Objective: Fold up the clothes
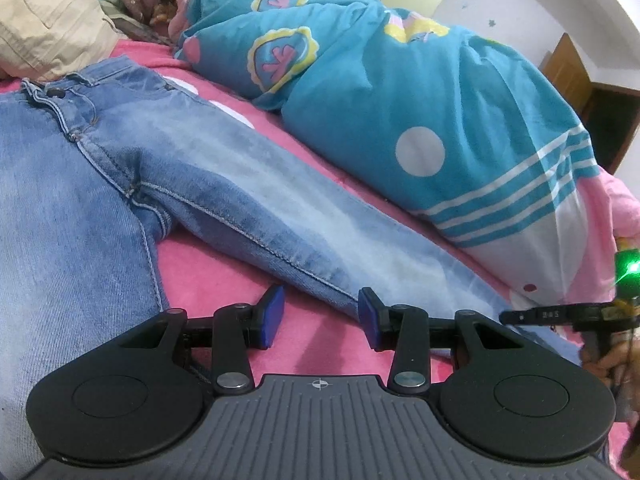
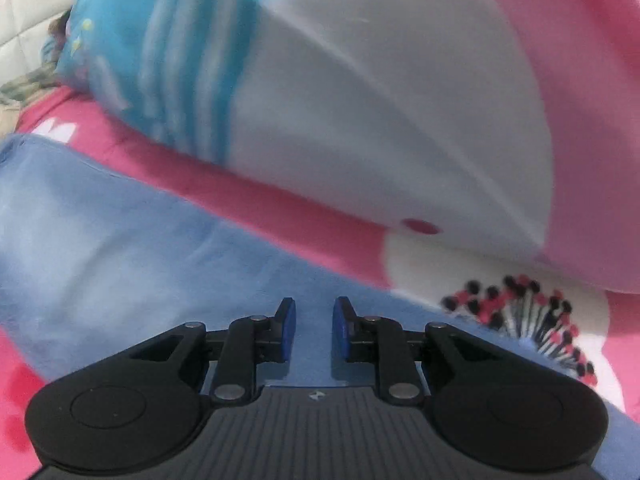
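- Left wrist view shows us the bed (image 1: 224, 276), covered in a pink sheet, as the largest thing; it carries everything else.
- Along its far side lies a bulky blue duvet (image 1: 360, 92) with white stripes and cartoon patches; in the right wrist view it fills the upper frame, blurred.
- A beige garment (image 1: 48, 20) sits at the top left, apart from our work.
- The jeans (image 1: 132, 152) lie spread flat on the bed, waistband and button towards the top left, one leg running down to the right past our left gripper.
- Our left gripper (image 1: 320, 318) hovers low beside that leg near its lower stretch, fingers released and holding nothing.
- Our right gripper (image 2: 314, 330) hangs over the denim further along the leg, fingers parted with a narrower gap, also empty.
- We judge the fold has not yet begun: we are at the approach-and-grasp step.
- Next we would need to pinch the leg's edge with both grippers, lift together, and carry it across onto the other leg, keeping the cloth taut.
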`<state>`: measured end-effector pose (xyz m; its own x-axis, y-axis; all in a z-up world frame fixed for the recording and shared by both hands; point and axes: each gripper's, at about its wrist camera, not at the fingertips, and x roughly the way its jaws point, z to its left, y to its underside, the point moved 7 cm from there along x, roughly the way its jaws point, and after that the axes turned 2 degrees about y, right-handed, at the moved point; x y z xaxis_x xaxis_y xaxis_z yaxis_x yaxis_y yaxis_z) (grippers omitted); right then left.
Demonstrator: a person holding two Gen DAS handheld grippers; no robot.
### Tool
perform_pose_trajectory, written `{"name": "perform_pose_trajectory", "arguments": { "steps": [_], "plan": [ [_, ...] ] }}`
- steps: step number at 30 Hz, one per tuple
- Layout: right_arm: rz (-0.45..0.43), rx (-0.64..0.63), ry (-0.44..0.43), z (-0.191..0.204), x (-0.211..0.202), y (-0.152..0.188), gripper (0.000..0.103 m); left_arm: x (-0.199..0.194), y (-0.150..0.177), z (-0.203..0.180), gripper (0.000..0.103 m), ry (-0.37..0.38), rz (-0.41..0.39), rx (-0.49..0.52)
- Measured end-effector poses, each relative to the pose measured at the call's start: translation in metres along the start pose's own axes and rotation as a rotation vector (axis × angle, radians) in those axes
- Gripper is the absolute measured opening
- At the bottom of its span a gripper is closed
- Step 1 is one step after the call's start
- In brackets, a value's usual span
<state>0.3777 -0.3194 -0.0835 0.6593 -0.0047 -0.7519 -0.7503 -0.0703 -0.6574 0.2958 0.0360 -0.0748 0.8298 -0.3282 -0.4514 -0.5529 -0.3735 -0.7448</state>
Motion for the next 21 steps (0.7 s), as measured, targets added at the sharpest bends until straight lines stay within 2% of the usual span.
{"name": "perform_pose_trajectory", "arguments": {
  "steps": [3, 7, 10, 13, 14, 15, 17, 21],
  "plan": [
    [-0.064, 0.078, 0.076, -0.029, -0.016, -0.003, 0.023, -0.006, -0.002, -0.004, 0.040, 0.025, -0.022, 0.011],
    [-0.108, 0.235, 0.086, -0.090, -0.072, 0.024, 0.026, -0.012, -0.003, -0.032, 0.040, 0.032, -0.027, 0.128],
    [-0.131, 0.353, 0.133, -0.151, -0.114, 0.057, 0.042, -0.012, -0.001, -0.062, 0.040, 0.060, -0.002, 0.207],
    [-0.132, 0.517, 0.156, -0.206, -0.136, 0.083, 0.045, -0.001, 0.004, -0.096, 0.040, 0.104, 0.041, 0.264],
    [-0.125, 0.577, 0.146, -0.221, -0.138, 0.091, 0.050, 0.004, 0.007, -0.108, 0.041, 0.117, 0.056, 0.282],
    [-0.114, 0.639, 0.127, -0.235, -0.138, 0.098, 0.059, 0.012, 0.010, -0.116, 0.041, 0.132, 0.072, 0.291],
    [-0.088, 0.759, 0.077, -0.255, -0.134, 0.109, 0.068, 0.030, 0.017, -0.127, 0.041, 0.136, 0.107, 0.304],
    [0.027, 0.932, -0.084, -0.261, -0.104, 0.125, 0.070, 0.062, 0.036, -0.123, 0.041, 0.080, 0.192, 0.301]
  ]
}}
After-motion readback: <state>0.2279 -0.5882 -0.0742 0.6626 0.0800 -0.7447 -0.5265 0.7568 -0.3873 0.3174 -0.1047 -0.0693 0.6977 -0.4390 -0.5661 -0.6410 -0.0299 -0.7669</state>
